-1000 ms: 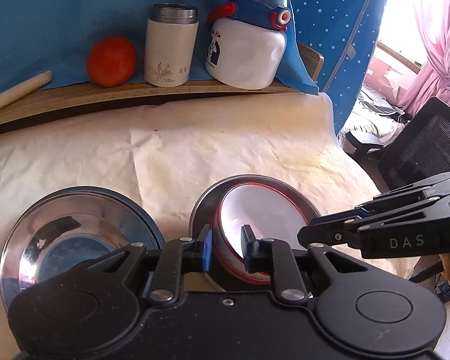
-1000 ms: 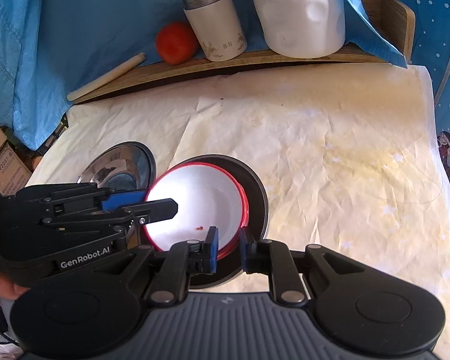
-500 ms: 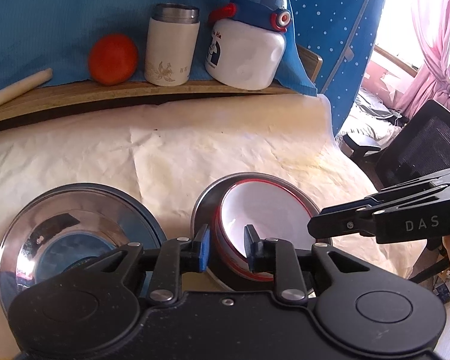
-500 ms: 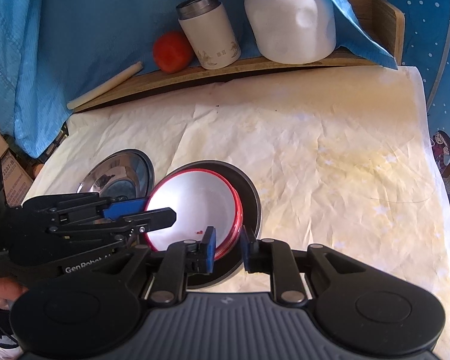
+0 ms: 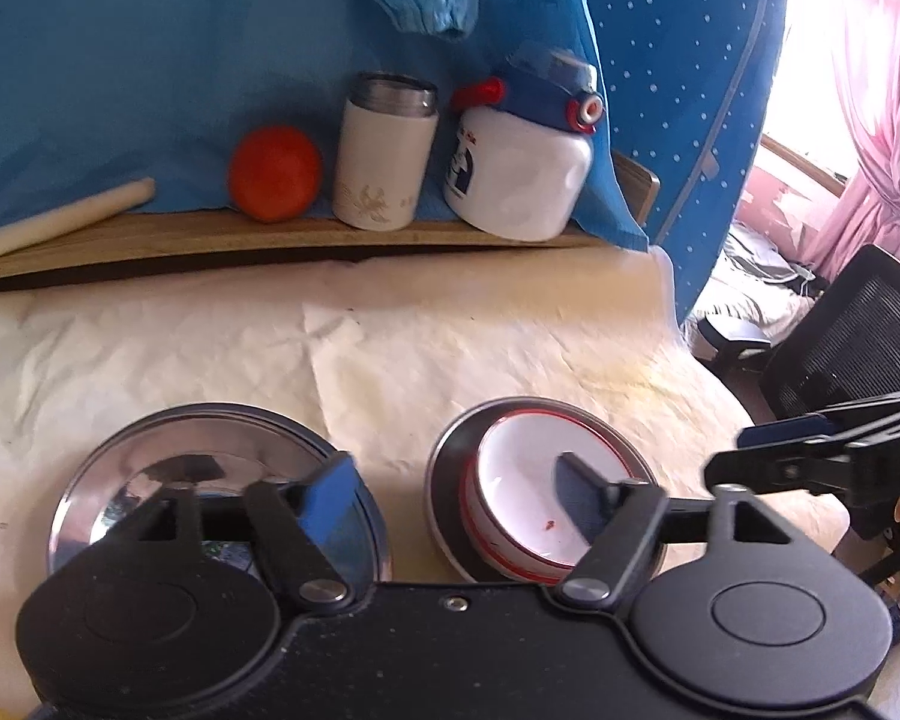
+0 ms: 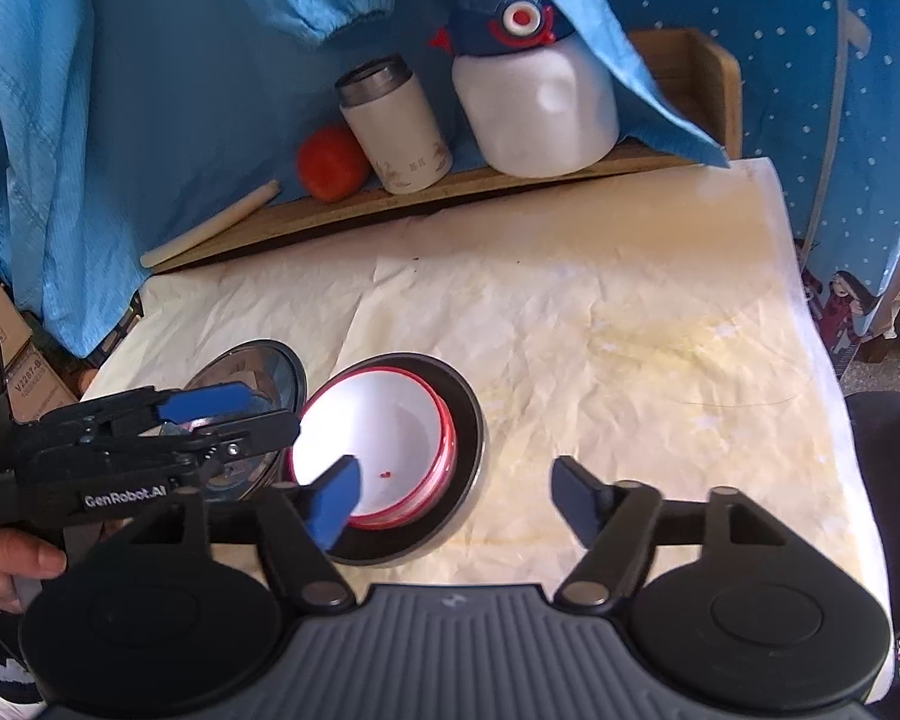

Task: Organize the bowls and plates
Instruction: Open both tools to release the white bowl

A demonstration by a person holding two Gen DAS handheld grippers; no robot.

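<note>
Sitting low in the middle of both views, the white bowl (image 6: 390,450) with a red rim rests inside a dark plate (image 6: 471,420) on the paper-covered surface (image 6: 630,330). A tiny red speck shows in the bowl. Just to its left is a shiny steel plate (image 5: 168,468); the two do not seem to touch, though the gap is partly covered.

The left claw (image 5: 456,498) is opening, its blue pads wide apart. Nothing is gripped; one pad hangs over the steel plate and the other over the bowl, hiding parts of both. The right claw (image 6: 456,501) is opening wide too, and holds nothing. Its left pad covers the bowl's near edge; its right pad is over bare paper.

In the right view the left claw reaches in from the left edge and hides most of the steel plate. A hand (image 6: 12,558) shows below it, cut off by the frame.

At the top, on a wood shelf (image 5: 210,234), stand an orange ball (image 5: 275,173), a white cup (image 5: 387,150) and a white jug (image 5: 519,174). A pale stick (image 5: 54,219) is cut off at the left. Both views are a little blurred.
</note>
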